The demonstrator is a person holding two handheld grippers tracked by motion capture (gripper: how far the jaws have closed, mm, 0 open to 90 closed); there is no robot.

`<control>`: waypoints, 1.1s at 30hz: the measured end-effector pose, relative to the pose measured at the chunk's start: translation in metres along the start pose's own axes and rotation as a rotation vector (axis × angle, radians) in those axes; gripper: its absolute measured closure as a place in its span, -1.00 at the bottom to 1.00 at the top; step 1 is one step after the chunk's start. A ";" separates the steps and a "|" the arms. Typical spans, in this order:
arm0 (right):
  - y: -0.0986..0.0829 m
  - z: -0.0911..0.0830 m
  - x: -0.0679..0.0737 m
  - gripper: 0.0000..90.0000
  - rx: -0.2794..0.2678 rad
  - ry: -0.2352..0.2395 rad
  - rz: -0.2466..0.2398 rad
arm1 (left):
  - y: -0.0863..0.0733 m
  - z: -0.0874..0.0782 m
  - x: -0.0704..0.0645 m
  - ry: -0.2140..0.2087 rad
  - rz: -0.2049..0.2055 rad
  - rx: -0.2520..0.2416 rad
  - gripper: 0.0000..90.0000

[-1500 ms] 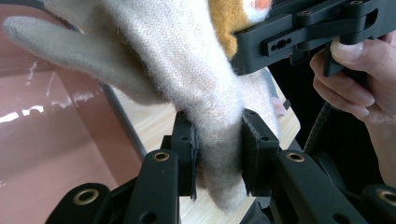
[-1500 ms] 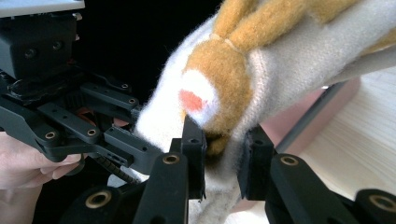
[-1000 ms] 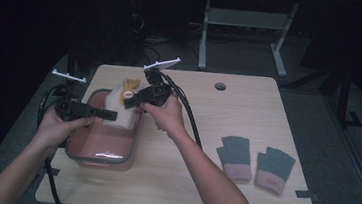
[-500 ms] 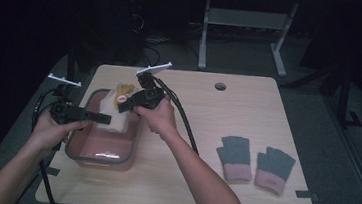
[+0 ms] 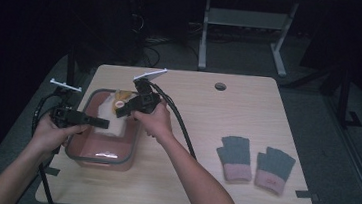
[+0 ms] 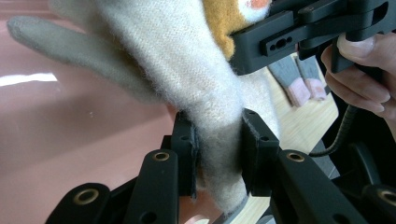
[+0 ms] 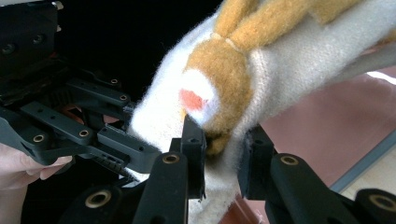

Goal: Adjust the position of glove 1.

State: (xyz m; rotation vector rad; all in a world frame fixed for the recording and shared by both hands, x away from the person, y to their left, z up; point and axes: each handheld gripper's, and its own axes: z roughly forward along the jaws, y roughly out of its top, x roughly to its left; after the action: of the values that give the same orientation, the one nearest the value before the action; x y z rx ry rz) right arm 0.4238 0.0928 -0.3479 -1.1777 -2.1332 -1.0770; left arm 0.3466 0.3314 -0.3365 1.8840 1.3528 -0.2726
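Woolly cream fabric is pinched by both grippers at once: one glove (image 5: 112, 118), with an orange animal face, is held over the pink tub (image 5: 82, 155) at nine o'clock on the table (image 5: 220, 196). Its cuff is clamped by the left gripper (image 6: 218, 158), and the face end is squeezed by the right gripper (image 7: 223, 154). The glove's fingers are cut off in the right gripper view, and its full shape is hard to make out from above. Two grey-and-pink gloves (image 5: 256, 162) are counted at four o'clock, lying flat side by side.
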 end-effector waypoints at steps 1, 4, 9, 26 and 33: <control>0.000 0.001 -0.001 0.67 0.003 0.000 0.006 | -0.001 0.001 0.001 0.003 -0.004 0.002 0.56; -0.002 0.007 -0.006 0.67 0.007 0.005 0.010 | -0.003 0.003 0.004 0.013 -0.008 0.014 0.56; -0.005 0.017 -0.012 0.67 0.023 0.006 0.026 | -0.007 0.007 0.010 0.025 -0.013 0.029 0.56; -0.012 0.043 -0.022 0.63 0.110 -0.061 0.033 | -0.021 0.025 0.025 0.069 -0.053 0.086 0.56; -0.011 0.048 -0.017 0.53 0.134 -0.122 -0.008 | -0.026 0.029 0.031 0.075 -0.073 0.095 0.56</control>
State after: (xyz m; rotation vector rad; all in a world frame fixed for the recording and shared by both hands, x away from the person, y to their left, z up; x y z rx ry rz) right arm 0.4217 0.1196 -0.3924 -1.1999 -2.2654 -0.8711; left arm 0.3442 0.3360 -0.3860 1.9424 1.4851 -0.3104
